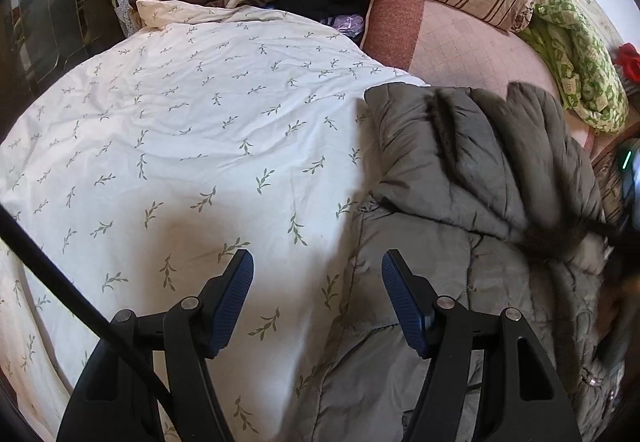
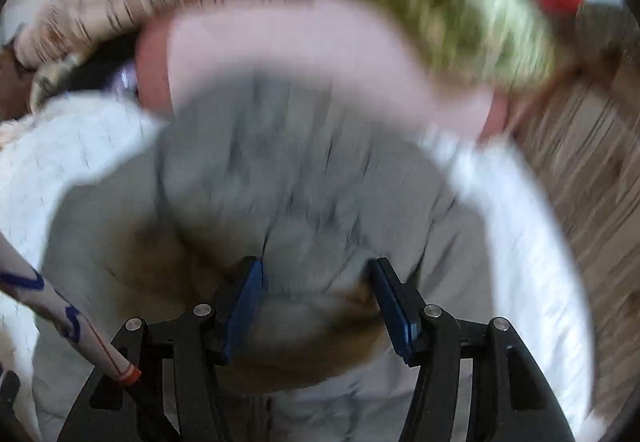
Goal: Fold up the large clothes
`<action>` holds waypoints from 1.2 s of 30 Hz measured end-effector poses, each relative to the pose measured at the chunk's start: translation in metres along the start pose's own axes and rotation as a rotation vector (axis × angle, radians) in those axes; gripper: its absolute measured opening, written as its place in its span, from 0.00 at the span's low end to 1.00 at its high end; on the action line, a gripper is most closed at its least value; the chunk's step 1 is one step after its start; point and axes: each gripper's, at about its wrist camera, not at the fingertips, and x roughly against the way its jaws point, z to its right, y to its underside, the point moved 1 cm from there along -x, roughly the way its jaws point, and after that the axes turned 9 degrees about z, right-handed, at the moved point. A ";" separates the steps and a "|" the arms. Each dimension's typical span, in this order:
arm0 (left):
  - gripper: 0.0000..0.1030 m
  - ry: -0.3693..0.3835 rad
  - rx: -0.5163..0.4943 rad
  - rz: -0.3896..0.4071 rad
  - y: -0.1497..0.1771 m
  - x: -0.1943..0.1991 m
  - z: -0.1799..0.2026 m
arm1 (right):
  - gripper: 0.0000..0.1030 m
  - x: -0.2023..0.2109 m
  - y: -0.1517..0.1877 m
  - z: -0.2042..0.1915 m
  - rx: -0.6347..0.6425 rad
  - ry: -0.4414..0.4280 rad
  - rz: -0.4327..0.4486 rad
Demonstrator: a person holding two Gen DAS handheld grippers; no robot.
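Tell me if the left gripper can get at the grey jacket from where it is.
Probably yes: the left gripper is open, the jacket lies just ahead to its right on the sheet, nothing between.

grey quilted puffer coat (image 1: 460, 209), partly folded over itself, lying rumpled on white leaf-print duvet

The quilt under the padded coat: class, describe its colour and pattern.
The quilt is white with small green leaf sprigs, clearest in the left wrist view.
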 end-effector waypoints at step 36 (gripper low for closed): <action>0.64 0.035 -0.055 0.026 0.030 0.054 -0.001 | 0.75 0.168 0.109 0.152 -0.241 -0.210 -0.026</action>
